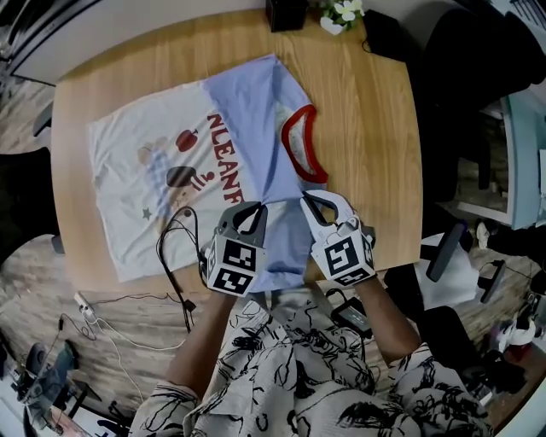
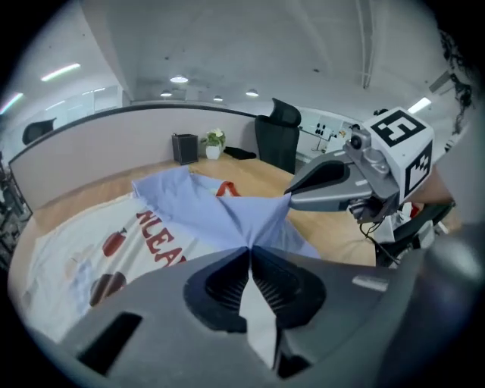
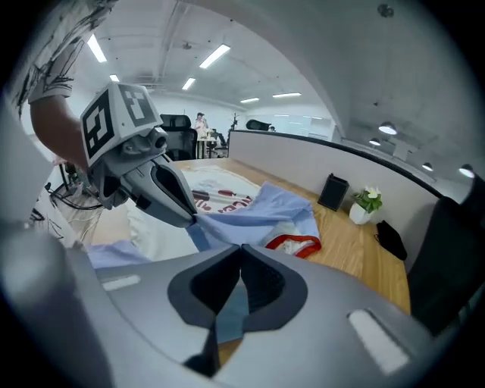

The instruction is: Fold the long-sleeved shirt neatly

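Shirt (image 1: 136, 162): spread on your surface (image 1: 367, 128), blue sleeve (image 1: 256, 119) tented toward you | your left claw (image 2: 248, 250): clamped on the sleeve | your right claw (image 3: 241, 248): clamped on it, just beside | white pot (image 1: 331, 26): holds a flowering plant (image 1: 344, 10) | head view alone: cables (image 1: 175, 256) at the near edge

So the shirt (image 1: 162, 196) is lying spread out on the wooden table (image 1: 375, 128). It's showing a white body with red lettering (image 1: 226, 154) and little cartoon prints, light blue sleeves and a red collar (image 1: 303, 145), which is pointing right in the head view. The far blue sleeve (image 1: 256, 102) is lying over the chest, covering the end of the lettering. The near blue part (image 1: 281, 247) is tenting up in two pinched peaks and hanging over the table's near edge.
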Demonstrator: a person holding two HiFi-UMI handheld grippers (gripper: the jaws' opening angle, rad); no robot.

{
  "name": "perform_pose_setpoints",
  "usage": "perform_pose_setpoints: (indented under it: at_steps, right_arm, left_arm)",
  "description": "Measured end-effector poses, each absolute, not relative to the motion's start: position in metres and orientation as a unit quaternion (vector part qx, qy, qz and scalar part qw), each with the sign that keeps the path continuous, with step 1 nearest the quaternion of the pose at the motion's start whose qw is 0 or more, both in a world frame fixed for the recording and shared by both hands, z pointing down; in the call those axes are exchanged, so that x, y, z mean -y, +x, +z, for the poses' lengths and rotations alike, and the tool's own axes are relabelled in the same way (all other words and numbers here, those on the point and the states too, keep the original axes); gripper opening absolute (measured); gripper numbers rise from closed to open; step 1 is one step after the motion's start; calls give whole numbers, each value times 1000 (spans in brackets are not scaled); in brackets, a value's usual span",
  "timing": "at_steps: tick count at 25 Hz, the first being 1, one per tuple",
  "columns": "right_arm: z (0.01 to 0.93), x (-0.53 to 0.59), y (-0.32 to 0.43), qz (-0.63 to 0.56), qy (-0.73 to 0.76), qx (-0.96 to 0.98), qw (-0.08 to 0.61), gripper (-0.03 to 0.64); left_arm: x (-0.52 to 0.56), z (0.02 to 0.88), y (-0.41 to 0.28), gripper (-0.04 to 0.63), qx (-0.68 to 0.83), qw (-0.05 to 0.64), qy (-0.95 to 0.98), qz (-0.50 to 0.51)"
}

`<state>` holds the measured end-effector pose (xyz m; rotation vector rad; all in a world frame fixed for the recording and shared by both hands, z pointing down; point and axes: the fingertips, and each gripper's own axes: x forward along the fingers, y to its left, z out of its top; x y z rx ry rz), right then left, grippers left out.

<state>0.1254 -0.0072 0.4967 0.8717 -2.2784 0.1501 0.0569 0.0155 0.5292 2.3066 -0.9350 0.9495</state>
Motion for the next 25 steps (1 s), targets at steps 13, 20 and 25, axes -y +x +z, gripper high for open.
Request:
perform_pose_setpoints:
  at_steps: [13, 20, 25]
  right_arm:
    - [552, -40, 129, 199, 375, 837, 345, 15]
    - [545, -61, 127, 181, 365, 846, 344, 15]
    - [525, -73, 127, 163, 368, 858, 320, 15]
  left_arm:
    - [-56, 569, 53, 25, 315, 183, 838, 406]
    - [-68, 562, 53, 21, 310, 191, 840, 403]
    - [-82, 544, 52, 18, 298, 179, 846, 405]
